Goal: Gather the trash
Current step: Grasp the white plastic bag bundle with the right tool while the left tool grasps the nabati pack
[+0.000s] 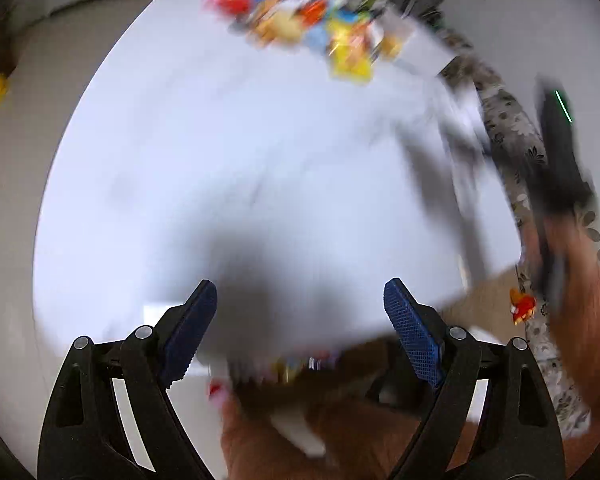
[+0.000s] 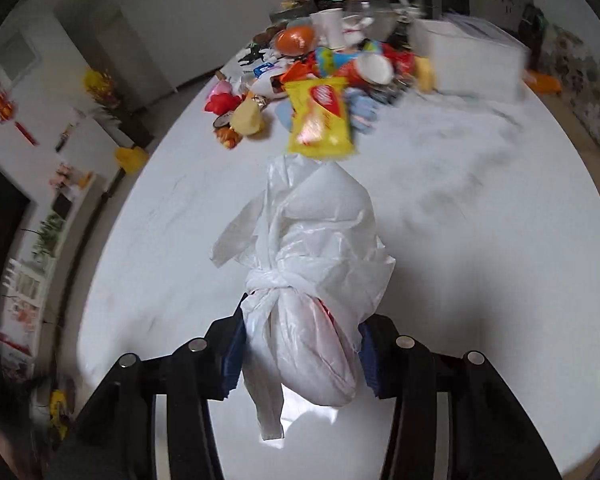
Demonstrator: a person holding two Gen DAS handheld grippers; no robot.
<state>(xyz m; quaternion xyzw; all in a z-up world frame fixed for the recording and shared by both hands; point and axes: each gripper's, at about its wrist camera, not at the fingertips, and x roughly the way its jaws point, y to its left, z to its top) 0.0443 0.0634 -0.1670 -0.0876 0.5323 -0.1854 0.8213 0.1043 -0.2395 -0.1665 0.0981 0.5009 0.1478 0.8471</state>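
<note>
My right gripper (image 2: pixel 300 354) is shut on a knotted white plastic trash bag (image 2: pixel 312 264), held above the white table (image 2: pixel 480 220); something red shows through the bag. A pile of trash lies at the table's far end, with a yellow snack wrapper (image 2: pixel 320 120) in front. My left gripper (image 1: pixel 300 320) is open and empty above the table (image 1: pixel 240 160); that view is blurred by motion. The trash pile (image 1: pixel 308 28) shows there as a colourful smear at the far end. The other hand-held gripper (image 1: pixel 560 152) shows at the right edge.
A white box (image 2: pixel 472 60), paper cups (image 2: pixel 332 26) and a clear jar (image 2: pixel 368 12) stand behind the pile. A floral cloth (image 1: pixel 516 136) runs along the table's right side. A brown cardboard box (image 1: pixel 340 368) sits below the left gripper. Furniture and doors line the room's left wall.
</note>
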